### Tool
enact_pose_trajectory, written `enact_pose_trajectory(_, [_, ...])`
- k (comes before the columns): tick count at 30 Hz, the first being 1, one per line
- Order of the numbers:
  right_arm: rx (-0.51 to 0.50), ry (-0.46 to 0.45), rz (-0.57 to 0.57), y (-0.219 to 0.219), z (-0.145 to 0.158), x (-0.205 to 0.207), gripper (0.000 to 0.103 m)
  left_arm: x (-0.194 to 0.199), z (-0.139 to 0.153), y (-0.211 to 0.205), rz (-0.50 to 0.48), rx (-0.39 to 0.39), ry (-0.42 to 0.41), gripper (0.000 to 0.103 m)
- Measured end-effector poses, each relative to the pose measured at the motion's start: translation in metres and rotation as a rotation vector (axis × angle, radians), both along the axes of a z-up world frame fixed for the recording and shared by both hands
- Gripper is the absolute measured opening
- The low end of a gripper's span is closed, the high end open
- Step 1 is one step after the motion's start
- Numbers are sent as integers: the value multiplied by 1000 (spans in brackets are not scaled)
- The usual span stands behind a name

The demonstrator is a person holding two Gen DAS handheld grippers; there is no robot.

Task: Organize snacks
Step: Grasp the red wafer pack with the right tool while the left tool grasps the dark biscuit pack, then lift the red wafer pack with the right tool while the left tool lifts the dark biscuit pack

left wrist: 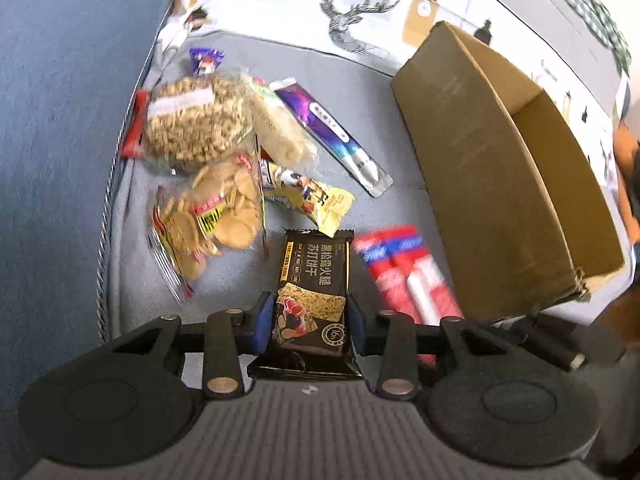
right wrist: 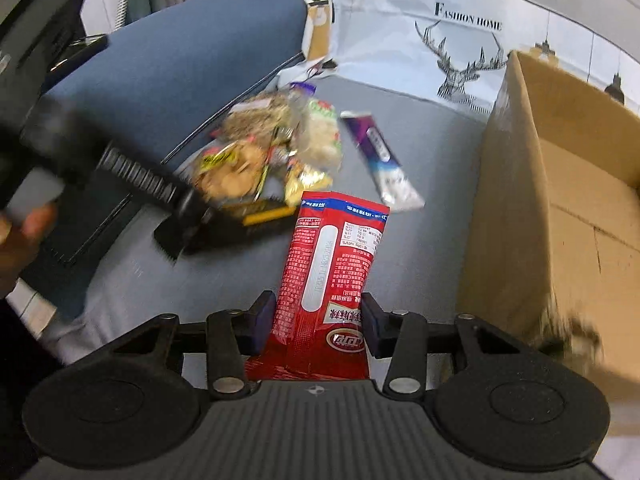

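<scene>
Surface: grey cushion of a sofa, with a deer-print cloth behind.
Left gripper: clenched on a black cracker packet, pads pressing its two long edges.
Right gripper: clenched on a red snack packet, lengthwise between the pads, printed back upward.
Snack pile: beyond the black packet, clear bags of biscuits overlapping; a purple stick pack lies just beside them.
Cardboard box: open, on the cushion to the right, apart from the pile.
</scene>
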State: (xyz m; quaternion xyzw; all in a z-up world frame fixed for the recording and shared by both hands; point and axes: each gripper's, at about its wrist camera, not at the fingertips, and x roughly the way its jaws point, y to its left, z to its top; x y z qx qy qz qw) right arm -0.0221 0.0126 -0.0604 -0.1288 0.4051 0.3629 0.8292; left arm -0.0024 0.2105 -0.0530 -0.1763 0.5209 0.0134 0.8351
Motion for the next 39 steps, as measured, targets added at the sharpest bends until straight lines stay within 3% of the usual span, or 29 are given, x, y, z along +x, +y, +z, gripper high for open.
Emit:
enact_pose_trajectory(6, [-14,112,-24,-3,-34,-3,50,7,-16,8,31,-8,89,44])
enact_pose_trajectory(9, [5,109,-21,-3,-34,0,60,7,-18,14,51,-30,90,54])
enact_pose_trajectory(14, [5,105,-31,-2,-38,4,63,14,-21,5,14,-12,103,61])
enact_pose_trajectory(19, [-29,57,2,6,-41,1,69,18,-24,-7,-28,35,110,62])
enact_pose_trajectory(24, [-56,15,27,10,-42,-5,68,20,-29,-9,-34,51,122,62])
enact_pose_trajectory(31, [-64,-20,42,10,-40,-8,51,21,-31,-12,-38,60,131,62])
enact_pose_trajectory(39, [-64,-48,49,9,-38,-15,49,23,-34,-17,-47,71,132,62])
